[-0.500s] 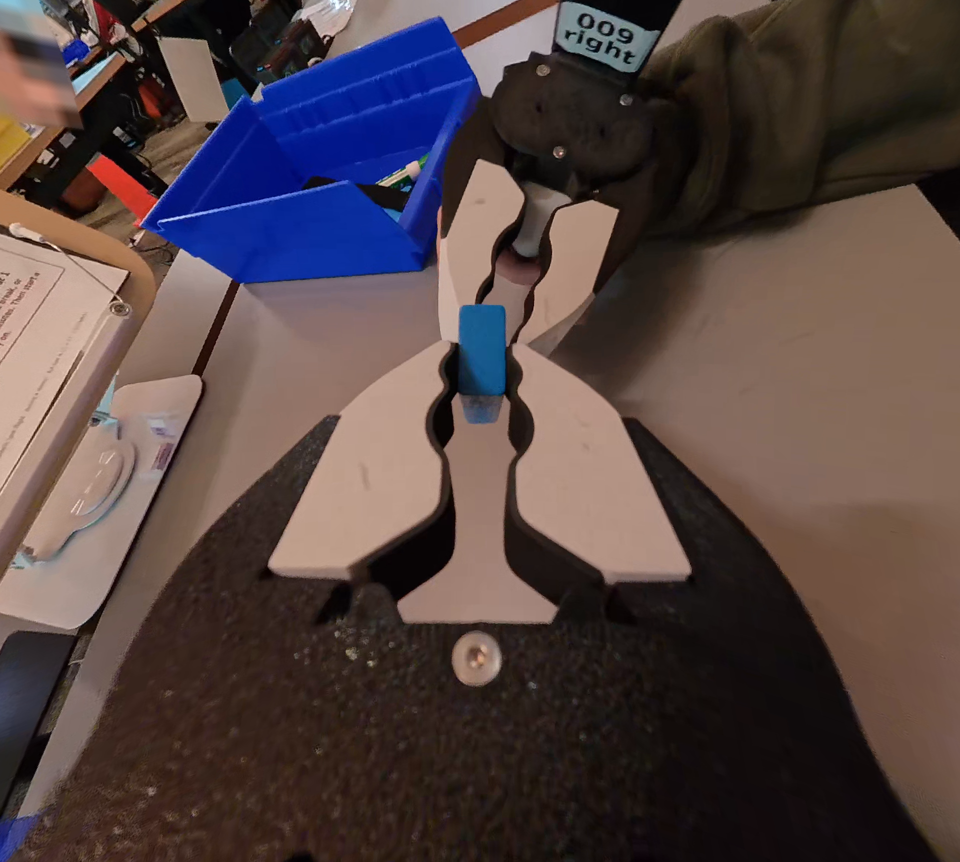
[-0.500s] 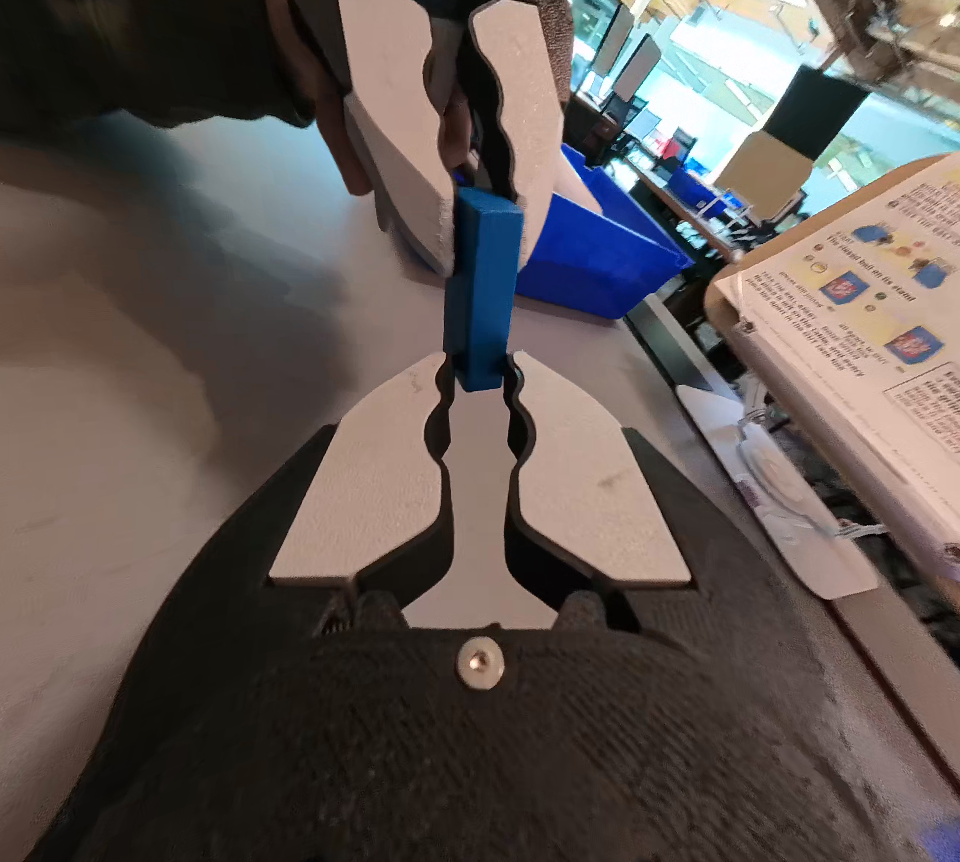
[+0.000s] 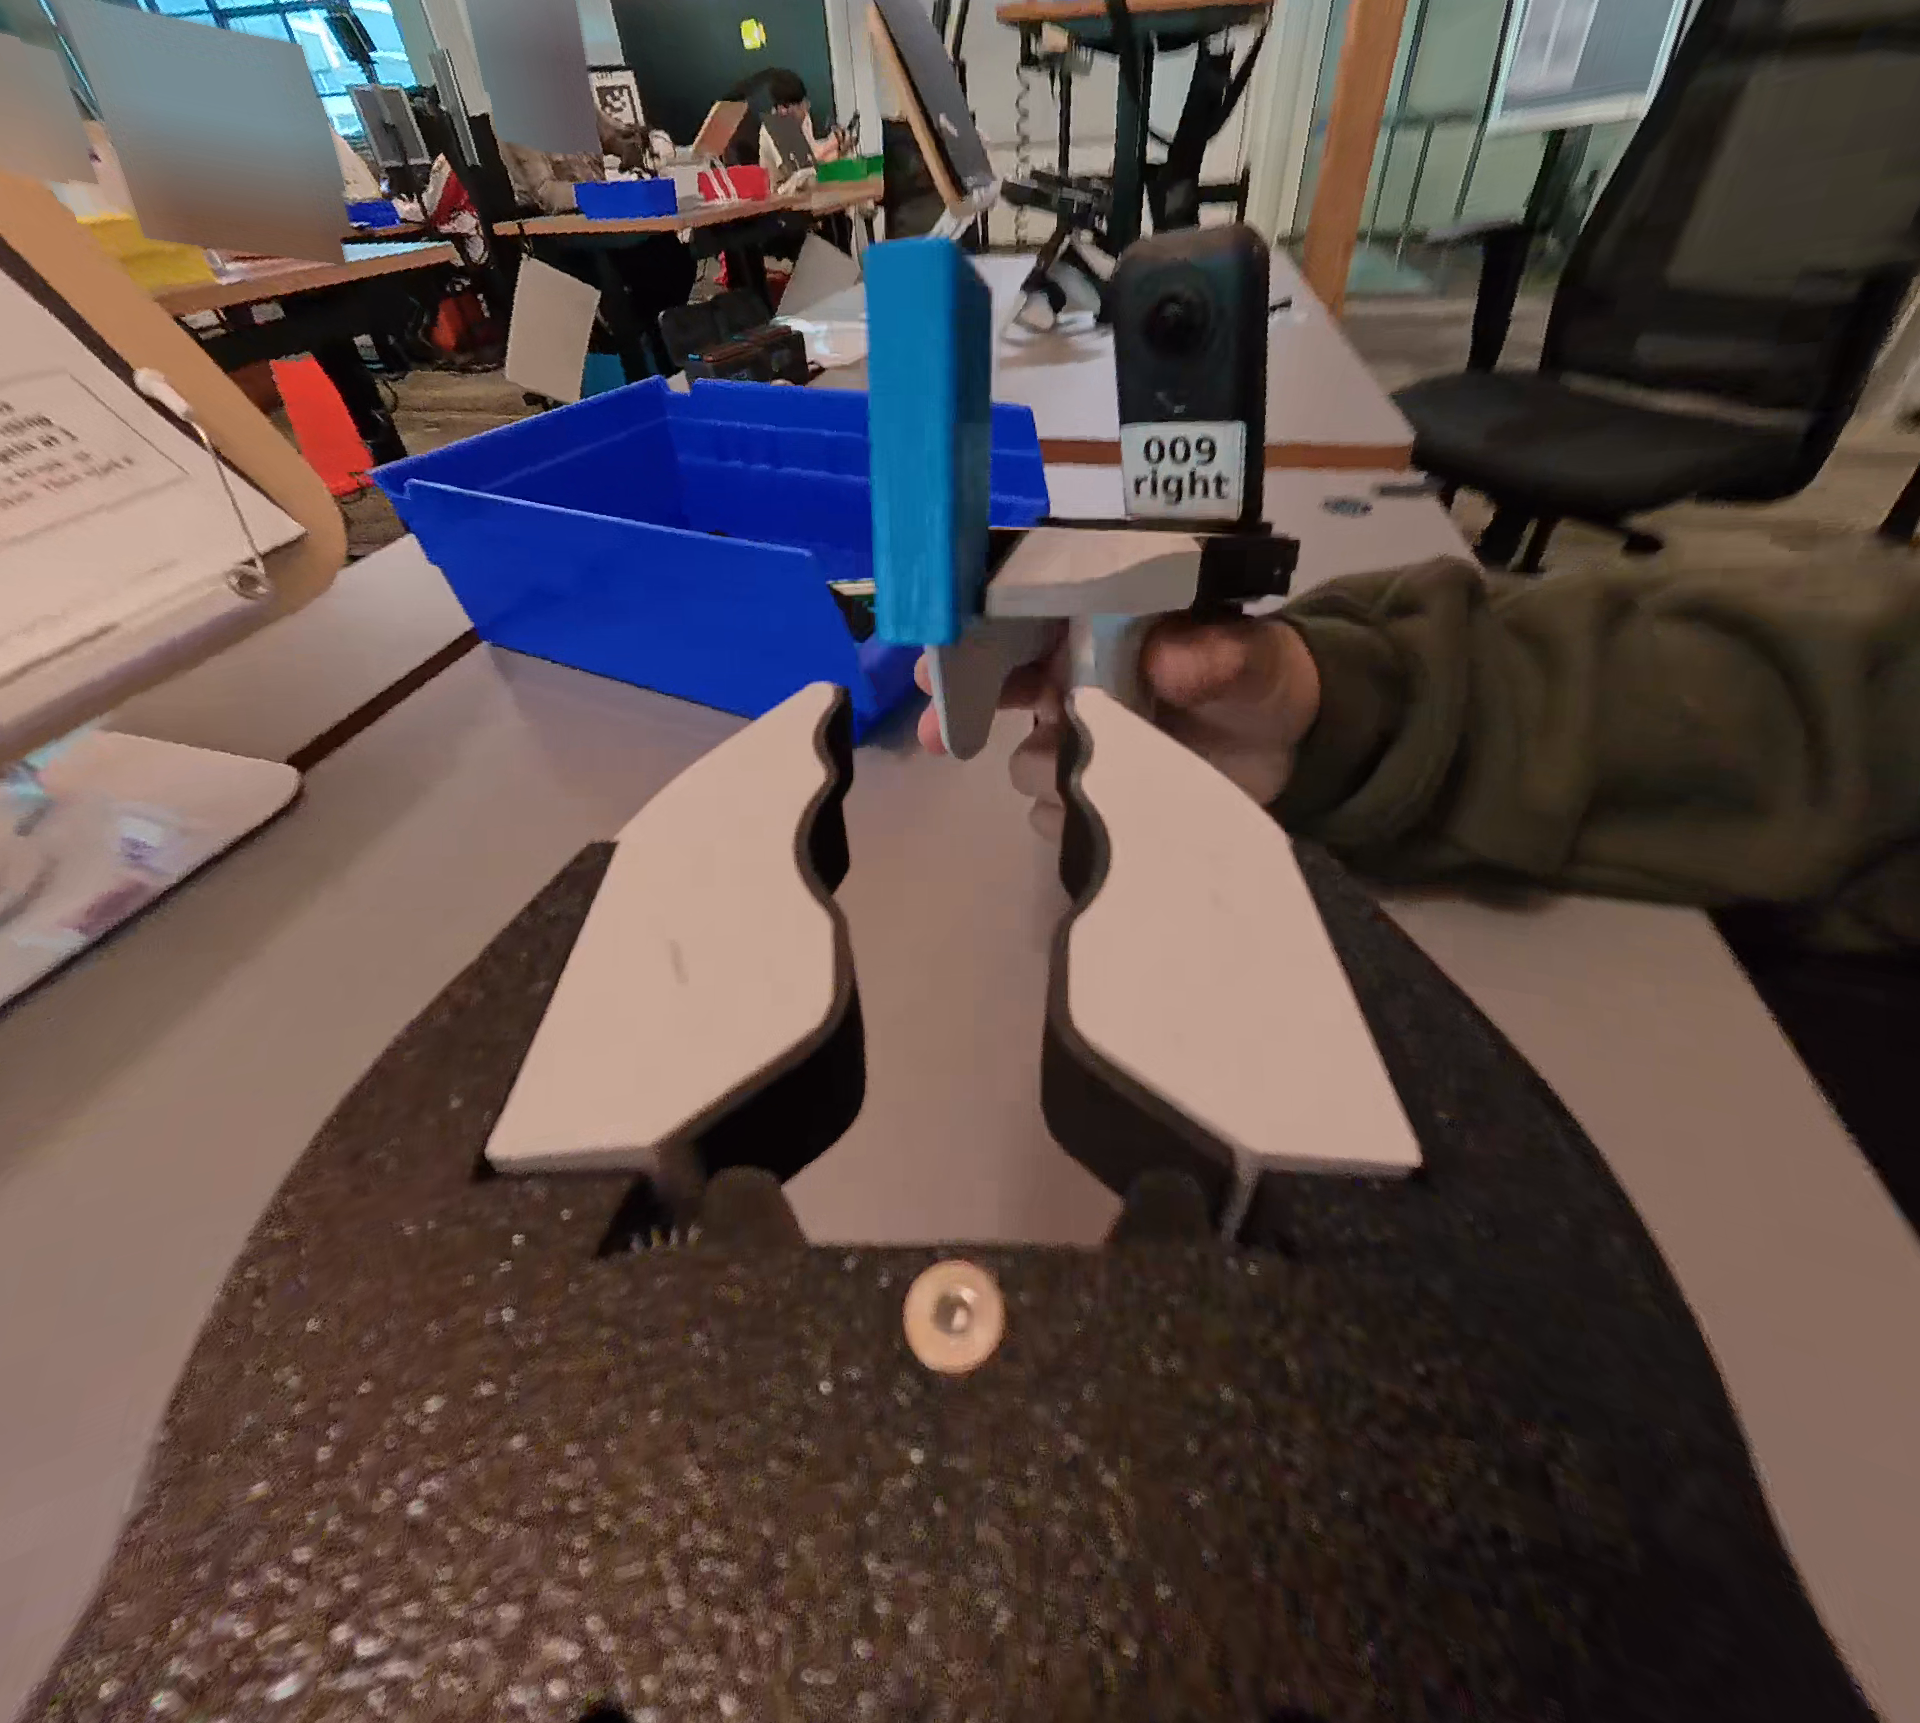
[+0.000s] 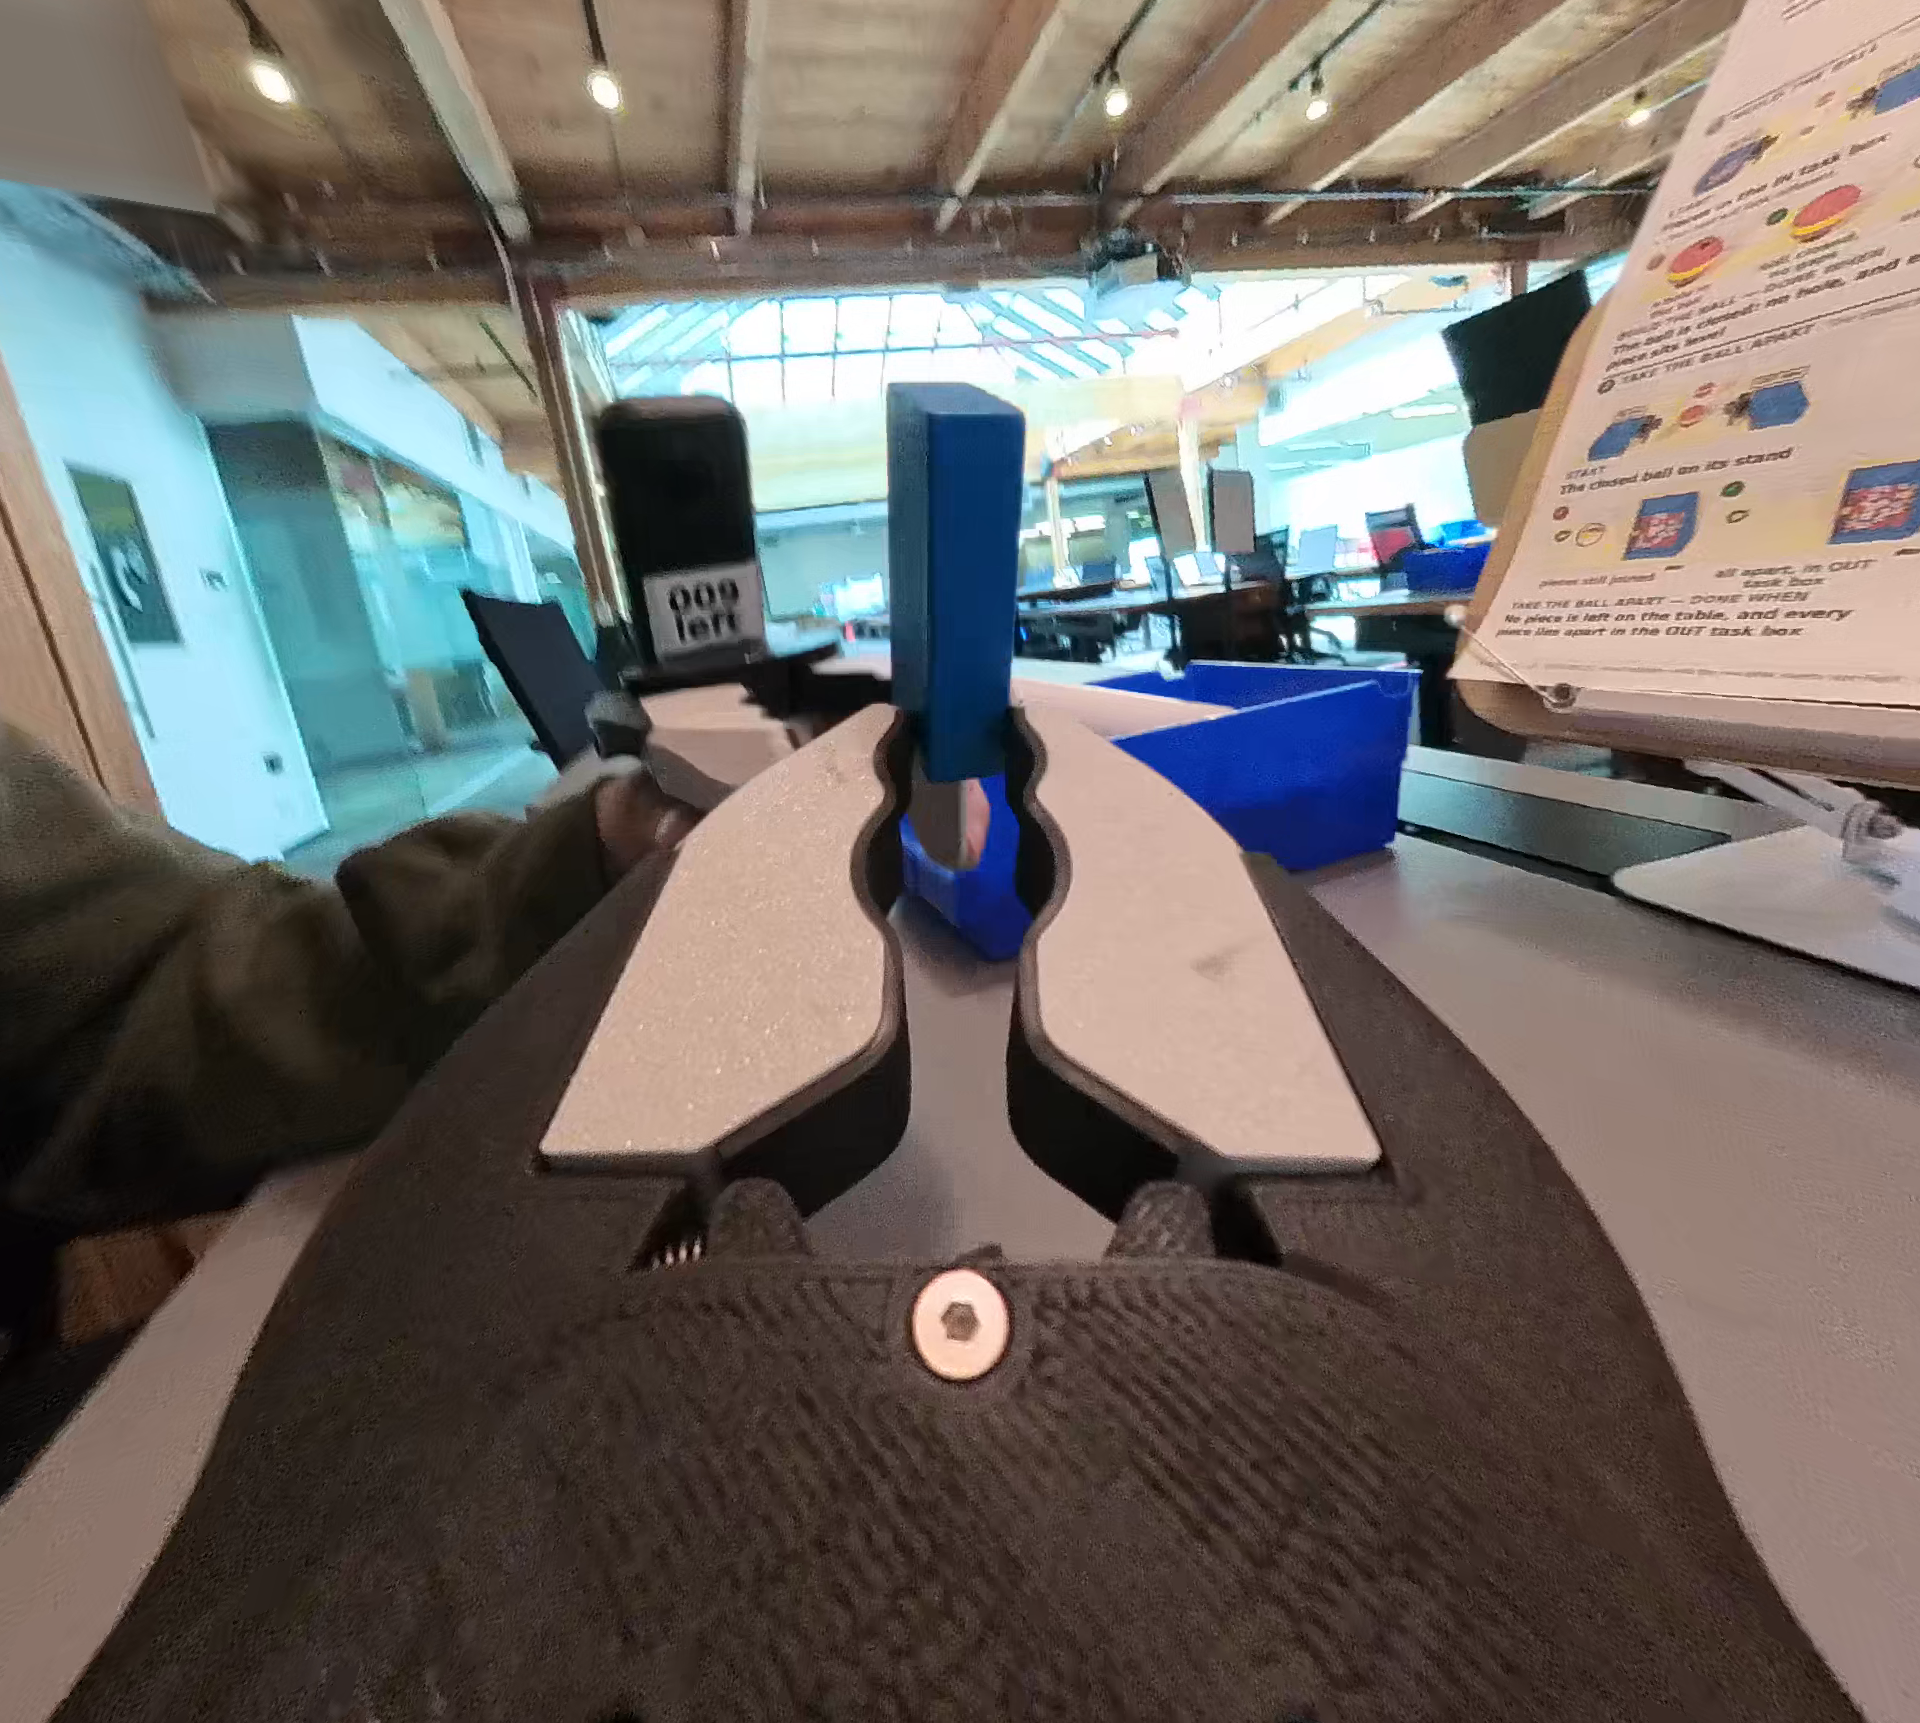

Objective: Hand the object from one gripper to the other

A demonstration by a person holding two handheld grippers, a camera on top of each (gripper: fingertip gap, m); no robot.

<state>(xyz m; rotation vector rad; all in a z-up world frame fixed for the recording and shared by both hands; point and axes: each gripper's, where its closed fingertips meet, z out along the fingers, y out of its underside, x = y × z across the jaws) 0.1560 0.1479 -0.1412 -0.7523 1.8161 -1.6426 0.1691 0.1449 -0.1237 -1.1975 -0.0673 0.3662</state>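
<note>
Block [image 4: 961,593] found upright, clamped at lower end between right gripper [image 4: 958,743] tips. Left gripper [image 3: 945,738] found wide, empty, block ahead of and above its tips. Handover judged complete. Advised: grip kept firm, left gripper drawn clear without brushing block.

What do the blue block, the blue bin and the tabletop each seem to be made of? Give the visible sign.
Blue block: probably 3D-printed plastic, matte, with fine layer lines on its face.
Blue bin: moulded plastic, smooth and slightly glossy, with thin ribbed walls.
Tabletop: likely laminate, pale grey and matte, with a darker edge strip; its core is not visible.
</note>
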